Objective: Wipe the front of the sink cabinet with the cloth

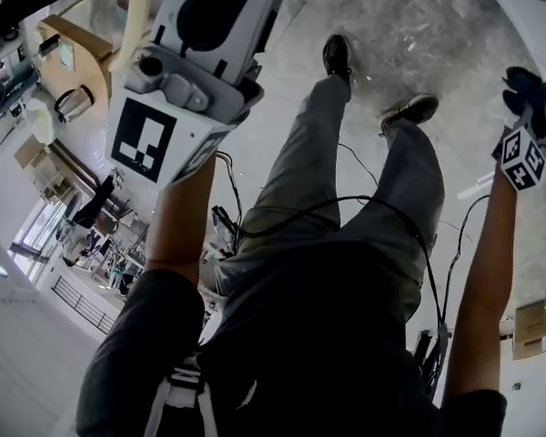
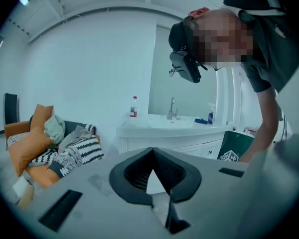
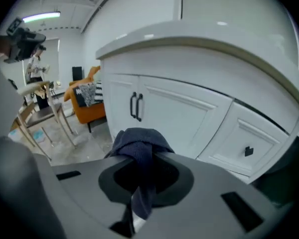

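cloth: we see a dark blue cloth (image 3: 138, 147), bunched into a wad. It is pinched between the jaws of the right gripper (image 3: 149, 156). The wad bulges out past the jaw tips, and a tail hangs back down the gap toward the camera.
right gripper: the jaws are drawn in narrow and clamped on the cloth. We see nothing else between them.
cloth vs cabinet: the wad sits in front of the sink cabinet (image 3: 184, 118), low on the panel door just right of the paired door handles (image 3: 136, 106). We cannot tell whether it touches the door. In the head view the cloth (image 1: 525, 87) is at the far right, near the white cabinet edge.
sink cabinet: it is white, with panel doors. A drawer front to the right has a small dark drawer knob (image 3: 248, 151). The curved countertop (image 3: 204, 39) overhangs above.
left gripper: we see the left gripper (image 2: 153, 151) with its jaw tips together and nothing held. Only a small triangular gap shows behind the tips. It is raised high and well apart from the cloth. It looks across the room at the same cabinet from a distance.
left gripper view, rest: a faucet (image 2: 172, 108) and a bottle (image 2: 134, 106) stand on the counter. An orange sofa (image 2: 20, 151) piled with a striped blanket (image 2: 77, 153) sits to the left.
person: in the head view we see both legs (image 1: 346, 198) and shoes on a grey mottled floor (image 1: 419, 25). One arm is out to each gripper.
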The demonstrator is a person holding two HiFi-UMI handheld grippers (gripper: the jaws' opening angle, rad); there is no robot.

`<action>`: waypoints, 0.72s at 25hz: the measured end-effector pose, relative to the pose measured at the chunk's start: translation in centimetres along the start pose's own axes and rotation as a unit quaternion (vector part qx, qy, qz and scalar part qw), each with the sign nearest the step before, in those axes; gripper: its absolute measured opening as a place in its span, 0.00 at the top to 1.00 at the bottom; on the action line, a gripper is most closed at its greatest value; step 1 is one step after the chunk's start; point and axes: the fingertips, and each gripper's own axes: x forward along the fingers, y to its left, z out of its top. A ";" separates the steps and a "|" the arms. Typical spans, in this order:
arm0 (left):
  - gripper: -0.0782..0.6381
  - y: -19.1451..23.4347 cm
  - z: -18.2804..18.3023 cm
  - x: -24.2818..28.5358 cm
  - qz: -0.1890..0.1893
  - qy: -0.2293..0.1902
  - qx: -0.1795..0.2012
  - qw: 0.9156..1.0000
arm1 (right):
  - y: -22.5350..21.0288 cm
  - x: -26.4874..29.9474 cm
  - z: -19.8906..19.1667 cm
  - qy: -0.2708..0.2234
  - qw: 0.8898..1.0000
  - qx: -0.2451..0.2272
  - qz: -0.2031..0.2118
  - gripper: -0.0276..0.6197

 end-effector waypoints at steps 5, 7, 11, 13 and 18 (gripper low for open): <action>0.89 -2.4 10.6 -8.0 0.015 -0.024 -0.003 1.000 | 6.9 -15.7 8.9 -0.027 0.995 0.022 0.099 0.92; 0.89 -3.0 13.2 -9.6 0.021 -0.038 -0.009 0.999 | 9.7 -19.4 11.6 -0.032 0.989 0.009 0.146 0.92; 0.89 -4.0 18.3 -12.7 0.033 -0.071 -0.006 0.997 | 13.7 -25.9 18.7 -0.067 0.975 -0.016 0.213 0.92; 0.89 -4.6 20.5 -14.3 0.041 -0.089 -0.003 0.995 | 14.6 -29.2 22.6 -0.103 0.966 -0.019 0.235 0.92; 0.89 -6.8 25.7 -17.0 0.059 -0.139 0.017 0.988 | 13.0 -37.2 32.1 -0.211 0.943 -0.020 0.256 0.92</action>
